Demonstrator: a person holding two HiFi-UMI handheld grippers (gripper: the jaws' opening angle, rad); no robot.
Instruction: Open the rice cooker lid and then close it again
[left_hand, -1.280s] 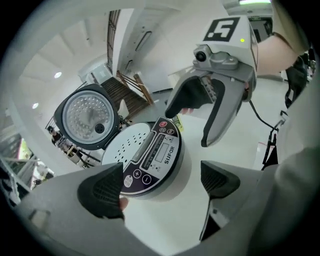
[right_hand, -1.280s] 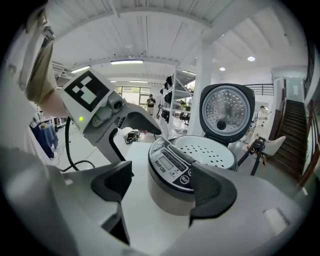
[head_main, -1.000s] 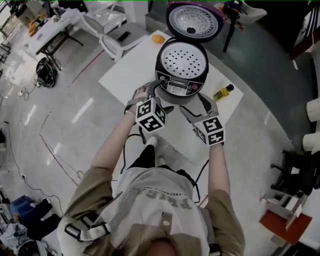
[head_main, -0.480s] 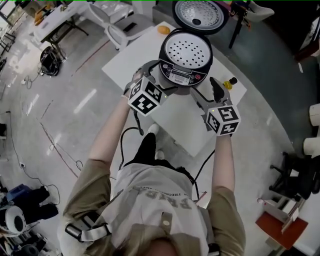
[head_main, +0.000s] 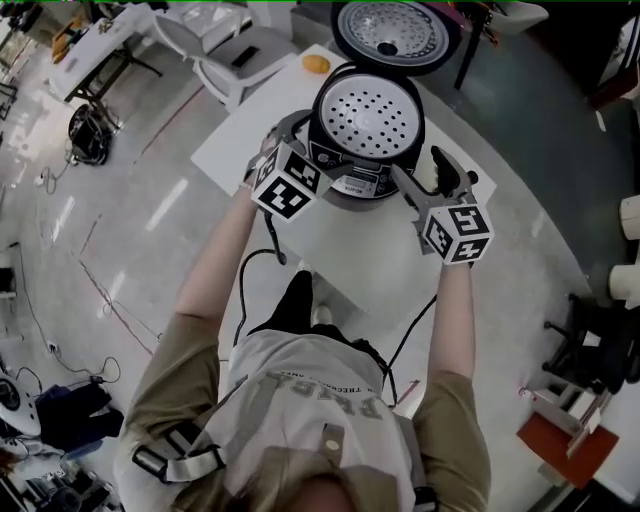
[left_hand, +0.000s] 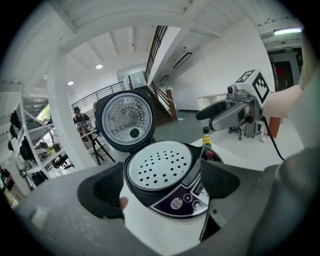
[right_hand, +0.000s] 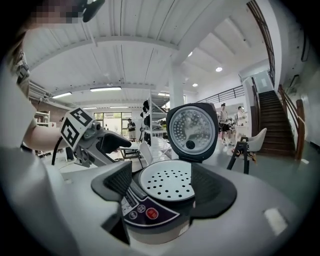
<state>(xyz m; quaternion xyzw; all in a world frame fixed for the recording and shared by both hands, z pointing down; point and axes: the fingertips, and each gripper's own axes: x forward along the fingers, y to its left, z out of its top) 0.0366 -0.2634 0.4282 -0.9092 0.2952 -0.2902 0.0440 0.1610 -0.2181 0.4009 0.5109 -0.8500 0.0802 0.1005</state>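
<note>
1. While the lid (head_main: 396, 33) stands fully raised behind the rice cooker (head_main: 365, 125), which sits on the white table (head_main: 250, 140), the closing step is judged not yet done. A lid pushed from 1 side only could be twisted on its hinge.
2. Both the left gripper (left_hand: 162, 184) and the right gripper (right_hand: 164, 186) are held with jaws spread and nothing pinched, 1 at each flank of the cooker. The body could be knocked or slid if either is swung inward.
3. If the lid is dropped rather than lowered, it could be slammed and left unlatched.
4. The small bottle (left_hand: 205, 138) near the right gripper could be toppled by a careless reach.
</note>
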